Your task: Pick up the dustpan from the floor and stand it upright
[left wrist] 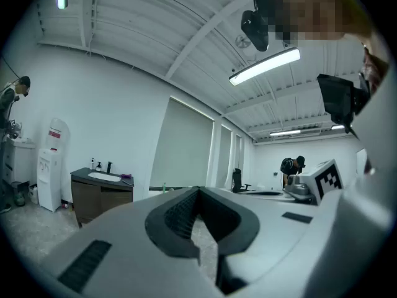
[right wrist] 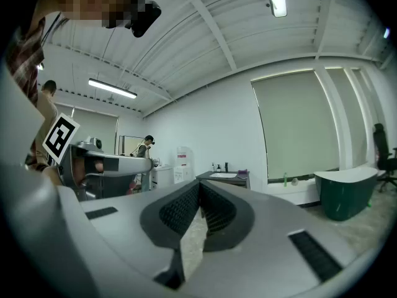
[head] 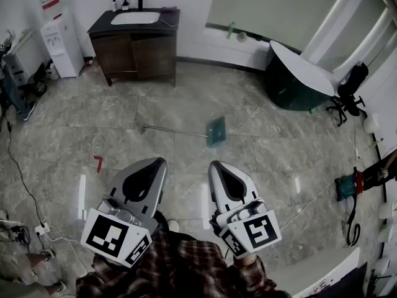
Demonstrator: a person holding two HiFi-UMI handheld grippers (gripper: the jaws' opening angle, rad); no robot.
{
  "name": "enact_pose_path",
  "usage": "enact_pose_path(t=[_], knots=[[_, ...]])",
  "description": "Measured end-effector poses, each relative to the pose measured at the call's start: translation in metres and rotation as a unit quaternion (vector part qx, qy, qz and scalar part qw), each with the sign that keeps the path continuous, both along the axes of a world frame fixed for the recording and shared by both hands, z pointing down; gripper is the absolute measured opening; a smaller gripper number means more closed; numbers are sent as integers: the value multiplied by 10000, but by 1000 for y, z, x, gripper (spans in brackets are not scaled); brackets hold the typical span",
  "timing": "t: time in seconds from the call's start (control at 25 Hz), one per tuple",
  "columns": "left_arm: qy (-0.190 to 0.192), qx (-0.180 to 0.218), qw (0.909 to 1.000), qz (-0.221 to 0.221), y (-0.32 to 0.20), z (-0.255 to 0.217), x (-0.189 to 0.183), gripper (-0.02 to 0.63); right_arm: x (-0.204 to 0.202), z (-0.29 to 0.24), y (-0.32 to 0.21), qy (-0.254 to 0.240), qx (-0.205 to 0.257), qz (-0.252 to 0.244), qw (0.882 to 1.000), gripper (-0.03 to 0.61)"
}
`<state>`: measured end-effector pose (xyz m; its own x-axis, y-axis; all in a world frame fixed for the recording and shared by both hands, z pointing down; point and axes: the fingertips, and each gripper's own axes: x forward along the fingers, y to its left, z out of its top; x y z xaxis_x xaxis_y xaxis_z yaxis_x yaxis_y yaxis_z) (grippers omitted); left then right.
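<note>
The dustpan lies flat on the marble floor in the head view, its teal pan (head: 216, 130) to the right and its long grey handle (head: 173, 131) running left. My left gripper (head: 155, 161) and right gripper (head: 216, 164) are held level near my body, well short of the dustpan. Each is shut with nothing between its jaws. In the left gripper view the left gripper (left wrist: 198, 190) has its tips meeting, and the right gripper (right wrist: 200, 184) looks the same in its own view. The dustpan is out of sight in both gripper views.
A dark vanity cabinet with sink (head: 134, 41) and a white water dispenser (head: 61, 39) stand at the back wall. A dark green tub (head: 291, 76) and an office chair (head: 348, 92) are at the back right. A small red item (head: 98, 162) and cables (head: 18, 166) lie at the left.
</note>
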<state>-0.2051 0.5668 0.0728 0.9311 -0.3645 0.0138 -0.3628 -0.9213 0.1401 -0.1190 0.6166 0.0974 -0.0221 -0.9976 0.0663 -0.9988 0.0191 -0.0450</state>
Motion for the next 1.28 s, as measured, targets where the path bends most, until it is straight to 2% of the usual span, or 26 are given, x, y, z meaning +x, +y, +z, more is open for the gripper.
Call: enact_pose_path(t=[0.2,0.36,0.72,0.96,1.28], knots=[[9,-62,9999,-87,-23,6,6,9,8,9,-20,-39,-54,-48,10000,11],[-10,-98,9998,-164,-60,9,16,9,18,12,-56,-71,-93,-132,9998,11],[97,42,9996,-280,-192,-3,30,9,35,1,-188,28,30,-243,9997,11],[157,203,9995,-173,-280,-15,40,9,40,-10,-282,99,188,-195,9996,11],[138,15,9996,-226,-361,-4,53,9,59,1,-360,47,-36,-143,9999,11]])
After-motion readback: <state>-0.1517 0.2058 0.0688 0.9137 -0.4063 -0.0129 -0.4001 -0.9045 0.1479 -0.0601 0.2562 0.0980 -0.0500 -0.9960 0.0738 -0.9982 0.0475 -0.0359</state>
